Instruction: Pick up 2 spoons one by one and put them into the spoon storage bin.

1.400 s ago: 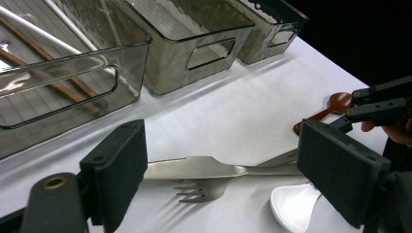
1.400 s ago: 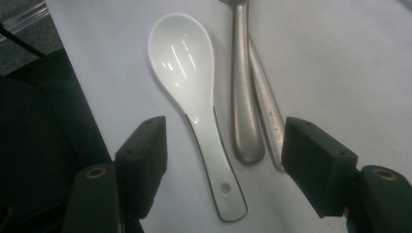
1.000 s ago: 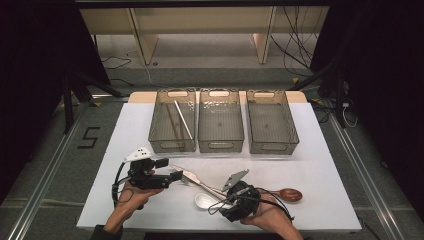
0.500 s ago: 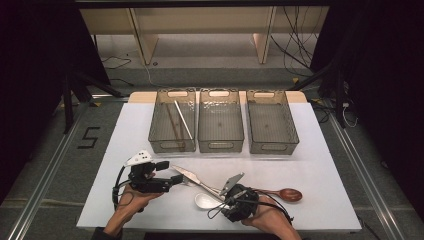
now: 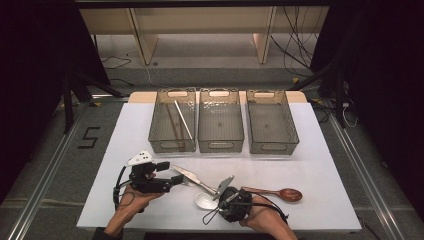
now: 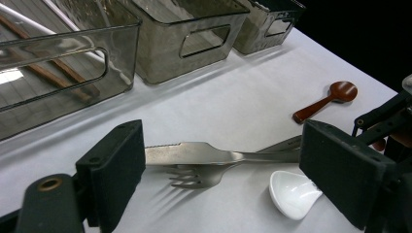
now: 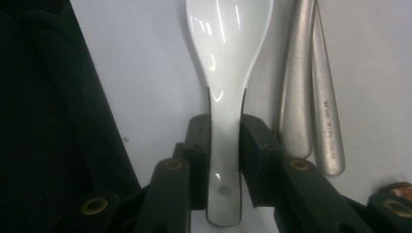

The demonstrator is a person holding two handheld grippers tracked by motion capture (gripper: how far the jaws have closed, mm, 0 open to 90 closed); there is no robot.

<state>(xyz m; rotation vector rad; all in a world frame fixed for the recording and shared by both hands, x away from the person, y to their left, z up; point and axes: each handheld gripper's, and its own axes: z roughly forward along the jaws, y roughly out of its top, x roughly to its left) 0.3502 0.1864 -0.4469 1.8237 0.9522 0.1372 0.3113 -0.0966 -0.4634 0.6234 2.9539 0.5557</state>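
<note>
A white ceramic spoon lies on the white table near its front edge. My right gripper has just been closing; in the right gripper view its pads press on both sides of the white spoon's handle. Two metal handles lie right beside it. My left gripper rests on the table with its jaws wide apart, open. Between them lie a metal knife and a fork, crossed and untouched by the pads. A brown wooden spoon lies to the right.
Three clear smoky bins stand in a row at the back: the left bin holds a white chopstick and brown chopsticks; the middle bin and right bin look bare. The table's front edge runs just below both hands.
The right gripper's jaws have come together around the white spoon's handle, and that hand shifted slightly. The left hand and gripper kept still.
</note>
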